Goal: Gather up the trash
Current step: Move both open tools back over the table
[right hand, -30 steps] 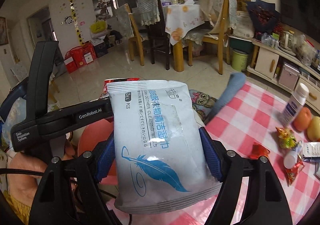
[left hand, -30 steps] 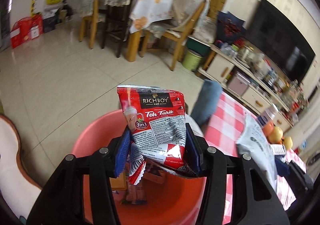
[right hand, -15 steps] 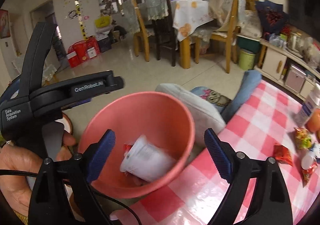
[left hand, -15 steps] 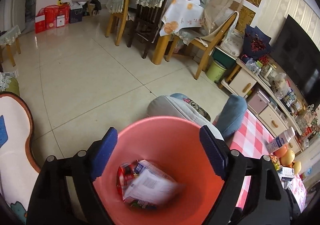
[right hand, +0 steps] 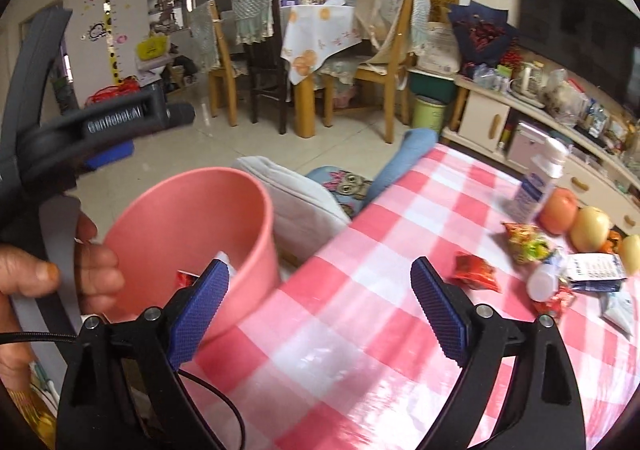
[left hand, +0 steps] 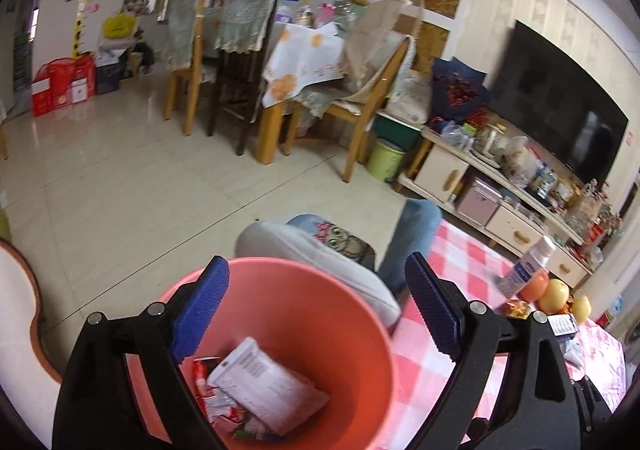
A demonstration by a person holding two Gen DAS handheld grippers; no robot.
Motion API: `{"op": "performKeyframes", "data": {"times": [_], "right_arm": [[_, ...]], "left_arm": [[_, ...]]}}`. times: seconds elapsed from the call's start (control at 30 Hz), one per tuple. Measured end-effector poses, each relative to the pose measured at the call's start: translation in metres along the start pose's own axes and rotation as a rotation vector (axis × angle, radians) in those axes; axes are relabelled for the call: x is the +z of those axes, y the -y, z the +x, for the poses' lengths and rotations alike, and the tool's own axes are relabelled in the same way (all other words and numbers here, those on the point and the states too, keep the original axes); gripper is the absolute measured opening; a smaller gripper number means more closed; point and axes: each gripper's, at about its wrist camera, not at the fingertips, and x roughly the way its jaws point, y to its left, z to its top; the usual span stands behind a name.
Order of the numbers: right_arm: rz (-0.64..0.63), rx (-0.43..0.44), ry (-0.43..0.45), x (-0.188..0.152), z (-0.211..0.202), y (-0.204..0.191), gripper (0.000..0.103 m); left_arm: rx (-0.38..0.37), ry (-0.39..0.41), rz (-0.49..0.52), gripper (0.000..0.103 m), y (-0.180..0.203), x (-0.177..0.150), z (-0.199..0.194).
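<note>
Left gripper (left hand: 316,314): blue pads spread wide, nothing between them; a second ago they pinched the red Teh Tarik sachet, which now lies in the pink bin (left hand: 348,314) under the white wipes pack (left hand: 268,386), red wrapper edge (left hand: 200,374) poking out at its left. Right gripper (right hand: 320,314): fingers equally wide apart and empty; it held that wipes pack one second back and had already let go half a second ago. Since then the right view has swung off the bin mouth toward the checked tablecloth (right hand: 360,290); the bin sits at left in that view, just off the table edge, with only a corner of the trash visible behind the left pad (right hand: 198,310). Left gripper points down into the bin from above, slightly further back than half a second ago. In the right view the person's left hand (right hand: 44,270) wraps the other tool's grey handle beside the bin. Remaining litter on the table, well apart from both grippers: red wrapper (right hand: 476,272), multicolour snack packet (right hand: 528,242), white cap (right hand: 542,284), small pouches near the fruit (right hand: 592,228) and the white bottle (right hand: 536,182).
</note>
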Motion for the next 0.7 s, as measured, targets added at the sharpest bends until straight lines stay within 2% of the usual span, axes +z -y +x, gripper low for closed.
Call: {"op": "performKeyframes", "data": {"times": [0.23,0.7], "right_arm": [[0.019,-0.059,0.018,-0.014,-0.016,0.031,0.092],[0.109,-0.127,0.030,-0.040,-0.039,0.096,0.092]], "left_arm": [[-0.019,0.008,0.059,0.093,0.031,-0.004,-0.003],[-0.041,-0.046,0.224,0.093,0.091,-0.025,0.005]]}}
